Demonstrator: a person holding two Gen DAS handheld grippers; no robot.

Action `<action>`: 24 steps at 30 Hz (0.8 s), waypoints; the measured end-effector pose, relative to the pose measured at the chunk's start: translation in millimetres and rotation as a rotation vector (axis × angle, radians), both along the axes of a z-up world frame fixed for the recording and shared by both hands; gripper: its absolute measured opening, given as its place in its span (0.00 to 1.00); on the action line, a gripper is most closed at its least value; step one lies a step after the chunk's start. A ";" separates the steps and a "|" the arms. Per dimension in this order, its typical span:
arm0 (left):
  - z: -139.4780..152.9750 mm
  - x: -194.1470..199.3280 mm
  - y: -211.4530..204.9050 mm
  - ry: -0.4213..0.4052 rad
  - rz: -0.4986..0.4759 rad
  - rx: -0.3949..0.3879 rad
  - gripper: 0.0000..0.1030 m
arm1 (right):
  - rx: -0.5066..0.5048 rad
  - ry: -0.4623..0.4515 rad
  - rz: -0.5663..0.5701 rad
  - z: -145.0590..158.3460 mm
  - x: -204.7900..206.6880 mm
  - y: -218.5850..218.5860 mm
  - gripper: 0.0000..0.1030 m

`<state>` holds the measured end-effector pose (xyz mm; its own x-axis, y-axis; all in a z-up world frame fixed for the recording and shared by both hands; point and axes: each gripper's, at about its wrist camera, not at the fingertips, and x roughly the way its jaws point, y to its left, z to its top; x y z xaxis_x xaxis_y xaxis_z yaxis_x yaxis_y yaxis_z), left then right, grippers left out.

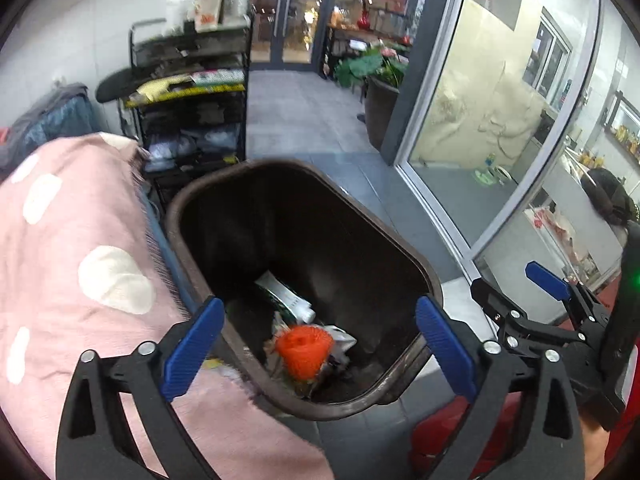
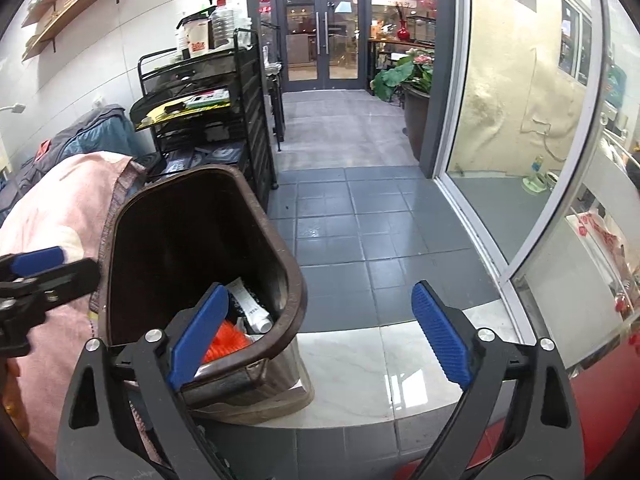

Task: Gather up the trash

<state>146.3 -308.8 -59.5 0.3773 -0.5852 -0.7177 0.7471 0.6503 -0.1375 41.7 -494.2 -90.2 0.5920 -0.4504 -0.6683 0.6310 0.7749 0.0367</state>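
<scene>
While the left tongs (image 1: 318, 350) hung spread wide above the brown bin (image 1: 400, 248), the orange netting (image 1: 305, 346) lay at the bin's bottom between their blue pads, untouched; the right tongs (image 2: 318, 336) stood apart, empty, just beside the bin.

Left wrist view: sits behind the left tool (image 1: 320, 344), angled downward, close above the open brown bin (image 1: 416, 264), looking into it. Right wrist view: sits behind the right tool (image 2: 320, 330), angled downward, beside the bin (image 2: 292, 276) with floor tiles (image 2: 380, 236) ahead. Shared: bin, pink spotted cloth (image 1: 72, 264), black wire rack (image 1: 200, 120), glass doors (image 2: 322, 32), potted plant (image 2: 412, 76). Each view catches the other tool at its edge.
</scene>
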 end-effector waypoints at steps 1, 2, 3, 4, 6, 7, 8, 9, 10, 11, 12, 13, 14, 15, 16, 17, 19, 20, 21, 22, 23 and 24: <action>4.0 -1.9 6.1 -0.021 0.015 -0.013 0.94 | -0.001 -0.001 0.000 0.0 0.8 0.0 0.90; 8.5 -4.0 13.0 -0.042 0.031 -0.028 0.94 | -0.002 -0.004 0.002 0.3 1.1 1.2 0.90; 12.7 -5.9 18.8 -0.057 0.042 -0.038 0.94 | -0.005 -0.010 0.006 1.0 1.5 3.4 0.91; 17.2 -6.9 25.2 -0.073 0.052 -0.051 0.94 | -0.007 -0.015 0.010 1.5 0.9 6.0 0.91; 26.4 -10.8 38.2 -0.104 0.076 -0.075 0.94 | -0.016 -0.031 0.023 4.5 1.6 14.4 0.91; 31.4 -14.4 46.8 -0.122 0.086 -0.092 0.94 | -0.022 -0.039 0.031 6.3 2.4 18.4 0.91; 35.0 -16.0 51.6 -0.136 0.095 -0.098 0.94 | -0.028 -0.048 0.040 9.0 3.1 23.5 0.91; 38.5 -17.7 56.8 -0.151 0.104 -0.102 0.94 | -0.034 -0.061 0.051 12.2 3.7 29.2 0.91; 40.7 -21.2 63.3 -0.169 0.116 -0.105 0.94 | -0.037 -0.069 0.058 14.3 4.4 32.8 0.91; 42.8 -23.8 69.8 -0.184 0.131 -0.105 0.94 | -0.043 -0.083 0.072 18.1 5.1 39.2 0.91; 44.2 -25.8 74.1 -0.195 0.146 -0.106 0.94 | -0.047 -0.093 0.081 21.2 5.6 44.8 0.91; 45.9 -27.9 80.4 -0.208 0.159 -0.111 0.94 | -0.050 -0.101 0.091 24.5 6.4 49.6 0.92; 47.2 -30.2 88.3 -0.226 0.176 -0.115 0.94 | -0.059 -0.117 0.110 29.0 6.9 58.3 0.93; 48.3 -32.6 97.3 -0.251 0.201 -0.118 0.94 | -0.069 -0.131 0.124 32.6 6.8 65.3 0.93; 49.3 -33.0 104.8 -0.272 0.225 -0.122 0.94 | -0.080 -0.143 0.138 35.8 7.1 72.3 0.94; 50.6 -35.7 114.5 -0.296 0.255 -0.131 0.94 | -0.096 -0.159 0.159 39.8 6.8 82.1 0.94; 53.4 -40.8 132.9 -0.325 0.295 -0.153 0.94 | -0.115 -0.186 0.187 45.5 7.0 98.7 0.94; 54.1 -42.7 143.9 -0.339 0.320 -0.164 0.94 | -0.115 -0.206 0.206 48.4 6.5 107.2 0.94; 54.8 -44.0 154.5 -0.349 0.349 -0.167 0.94 | -0.111 -0.227 0.227 51.2 6.9 115.3 0.94; 56.2 -45.2 163.1 -0.356 0.368 -0.169 0.94 | -0.106 -0.240 0.242 53.7 8.8 120.9 0.94; 57.1 -48.0 174.1 -0.367 0.392 -0.171 0.94 | -0.101 -0.255 0.269 56.1 9.2 131.0 0.94; 57.6 -49.9 180.3 -0.375 0.411 -0.170 0.94 | -0.102 -0.264 0.287 58.0 8.7 137.9 0.94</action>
